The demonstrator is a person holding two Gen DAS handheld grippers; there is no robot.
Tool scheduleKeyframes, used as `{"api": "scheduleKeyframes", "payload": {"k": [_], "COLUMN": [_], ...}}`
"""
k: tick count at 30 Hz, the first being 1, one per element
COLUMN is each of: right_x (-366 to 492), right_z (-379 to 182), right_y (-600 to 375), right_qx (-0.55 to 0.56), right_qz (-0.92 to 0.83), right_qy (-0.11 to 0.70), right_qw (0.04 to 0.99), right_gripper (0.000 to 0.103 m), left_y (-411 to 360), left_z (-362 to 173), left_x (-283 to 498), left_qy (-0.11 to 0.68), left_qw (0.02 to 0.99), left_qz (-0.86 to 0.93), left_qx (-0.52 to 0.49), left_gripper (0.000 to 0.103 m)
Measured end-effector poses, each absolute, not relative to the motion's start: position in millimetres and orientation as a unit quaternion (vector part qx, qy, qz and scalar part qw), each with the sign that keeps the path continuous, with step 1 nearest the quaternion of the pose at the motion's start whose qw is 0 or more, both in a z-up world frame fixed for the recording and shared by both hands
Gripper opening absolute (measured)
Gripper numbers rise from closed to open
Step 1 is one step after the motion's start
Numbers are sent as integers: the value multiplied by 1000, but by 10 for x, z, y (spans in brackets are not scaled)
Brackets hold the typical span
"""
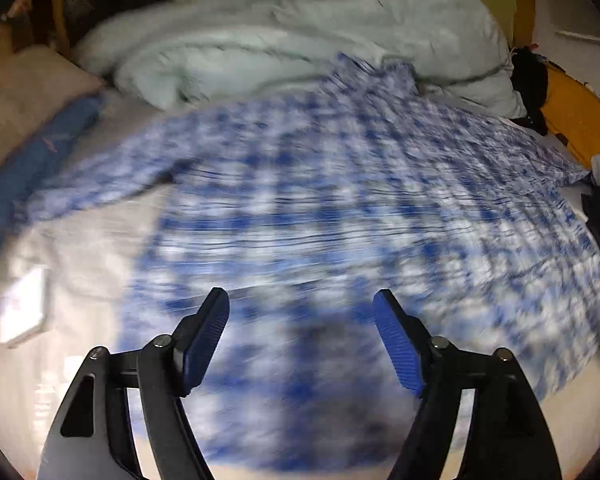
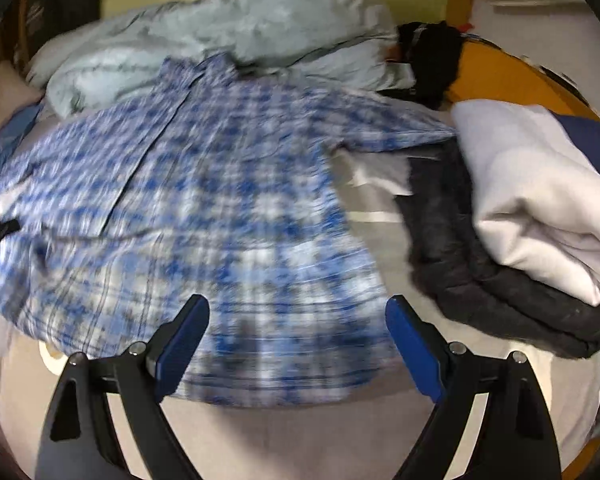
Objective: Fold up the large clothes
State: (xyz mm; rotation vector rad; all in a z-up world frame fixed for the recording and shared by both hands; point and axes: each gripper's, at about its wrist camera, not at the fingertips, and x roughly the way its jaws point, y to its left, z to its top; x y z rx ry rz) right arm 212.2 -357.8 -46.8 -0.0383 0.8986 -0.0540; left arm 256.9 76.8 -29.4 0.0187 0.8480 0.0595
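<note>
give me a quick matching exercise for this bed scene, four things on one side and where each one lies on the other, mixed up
Things:
1. plaid shirt
2. pale green duvet
3. white folded garment
4. dark quilted garment

Places:
A. bunched at the far end of the bed
B. under the white folded piece, at the right
C. spread out in the middle of the bed
D. on top of the stack at the right

Pairs: 1-C, 2-A, 3-D, 4-B
</note>
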Motion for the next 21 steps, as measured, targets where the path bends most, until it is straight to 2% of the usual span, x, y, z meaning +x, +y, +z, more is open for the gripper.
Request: {"api": "scheduleKeyframes", "payload": {"k": [2,6,8,10,11,13,16,17,18,19,21], "right_x": [2067,1988,2042,2138,2175,2276,2449,2507,2556,2564,2500], "right_z": [-393,-251,-300,-405,-438,-499,-666,-752,-836,-864,-774], "right_y": [-3736,-4029,-4095,-4092,-4064,-4016,-4017,-4031,-4032,-4032,-4022], "right_qx": [-8,9,35,50,45,22,19,29,36,36,28], "right_qz": [-29,-24,0,25,24,7,-2,-3,-5,-7,-22], "right_qy": [453,434,444,457,457,451,469,480,492,494,460], "right_qw": [891,900,895,887,888,892,883,877,870,869,887], "right_gripper": [88,85,67,54,48,47,41,35,28,10,4], "left_y": [988,1435,1674,1859,1913,1946,1987,1989,1978,1944,1898], "left_z": [-233,-290,-369,-469,-522,-649,-778,-804,-811,-786,-655], "left_x": [2390,2205,2171,2199,2236,2314,2377,2391,2397,2394,2323], "left_qy": [401,414,425,438,441,456,473,475,475,470,445], "left_qw": [914,903,895,885,883,876,869,869,870,873,885], "left_qz": [64,110,133,158,160,157,137,124,121,124,130], "left_qx": [18,20,1,-22,-27,-19,-45,-54,-52,-44,-38], "left_gripper": [79,79,79,78,74,62,28,11,5,4,4]}}
